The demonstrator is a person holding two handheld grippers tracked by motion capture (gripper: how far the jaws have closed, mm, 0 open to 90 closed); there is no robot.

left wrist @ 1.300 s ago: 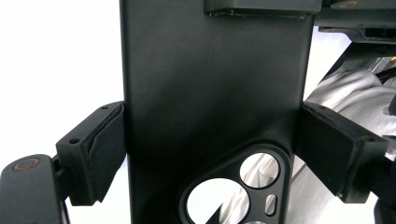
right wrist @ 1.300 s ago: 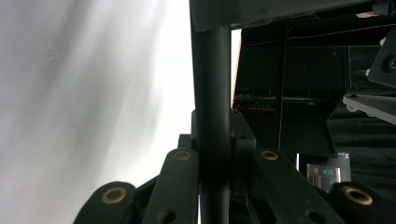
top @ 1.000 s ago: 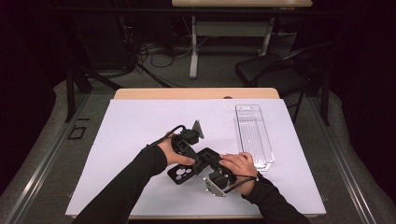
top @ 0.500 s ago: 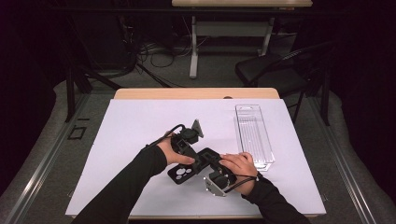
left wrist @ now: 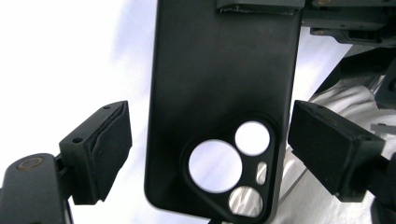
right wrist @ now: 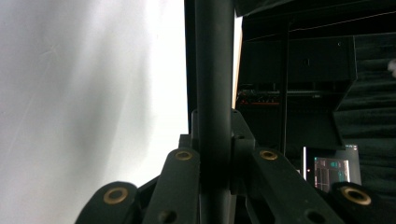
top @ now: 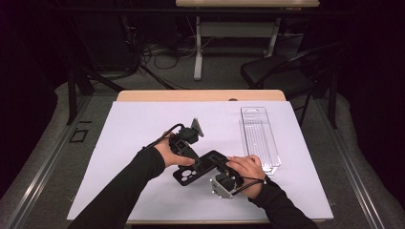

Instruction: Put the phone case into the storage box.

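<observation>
Case (left wrist: 219, 93), a thin black phone shell, hangs just above the white desk (top: 143, 124), the right claw (top: 220, 168) clenched on one end. The left claw (left wrist: 210, 154) stands released, jaws either side of the camera-hole end without touching. It looks light, bendy and slick, so pinching the long edges seems best.

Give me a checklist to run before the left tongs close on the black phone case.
1. Left tongs open: ok, a pad stands off each long side of the phone case.
2. Case centred between the pads: ok, gaps show on both sides.
3. Right tongs clamped on the case's edge: ok.
4. Case lifted off the white table cover: cannot tell.
5. Clear plastic tray out of the way: ok, it lies apart to the right.
</observation>
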